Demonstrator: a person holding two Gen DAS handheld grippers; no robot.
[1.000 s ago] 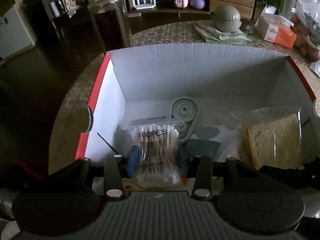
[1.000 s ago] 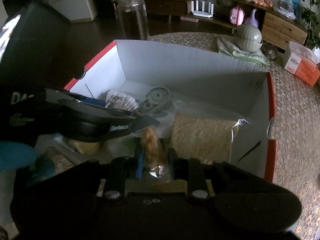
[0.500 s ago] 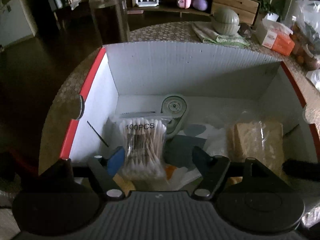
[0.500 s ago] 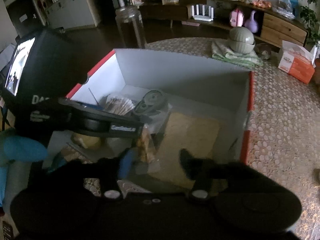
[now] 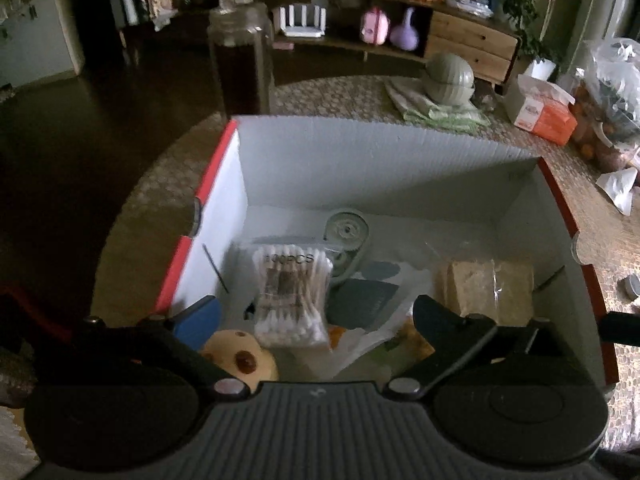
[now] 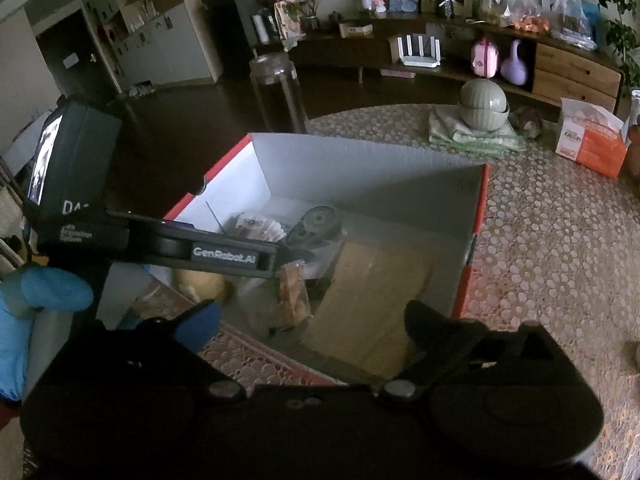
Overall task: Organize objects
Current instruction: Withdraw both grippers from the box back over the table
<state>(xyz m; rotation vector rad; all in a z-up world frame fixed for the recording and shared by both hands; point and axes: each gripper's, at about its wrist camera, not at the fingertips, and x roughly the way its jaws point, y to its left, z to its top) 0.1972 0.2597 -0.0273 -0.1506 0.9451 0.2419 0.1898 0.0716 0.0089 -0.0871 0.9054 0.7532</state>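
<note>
A white cardboard box (image 5: pixel 380 164) with red rims stands on the patterned table. In it lie a bag of cotton swabs (image 5: pixel 292 296), a grey-green correction tape (image 5: pixel 346 236), a bagged yellow sponge (image 5: pixel 484 292), a dark card (image 5: pixel 366 304) and a tan round toy (image 5: pixel 240 356). My left gripper (image 5: pixel 316 320) hovers above the swab bag, its jaws opening wide and touching nothing. My right gripper (image 6: pixel 314 320) hangs over the box's near edge, jaws opening too, with a small snack bag (image 6: pixel 294 292) lying free below them. The sponge (image 6: pixel 372 292) lies beside it.
A tall glass jar (image 5: pixel 240 68) stands behind the box. Stacked green bowls (image 5: pixel 448 78) on a cloth, an orange tissue box (image 5: pixel 544 118) and plastic bags sit at the back right. The left gripper's body (image 6: pixel 224 256) and a blue-gloved hand (image 6: pixel 52 292) cross the box's left side.
Both grippers opened from nearly shut to wide. The left let go of the swab bag and the right let go of the snack bag. Both drew back and up from the box.
</note>
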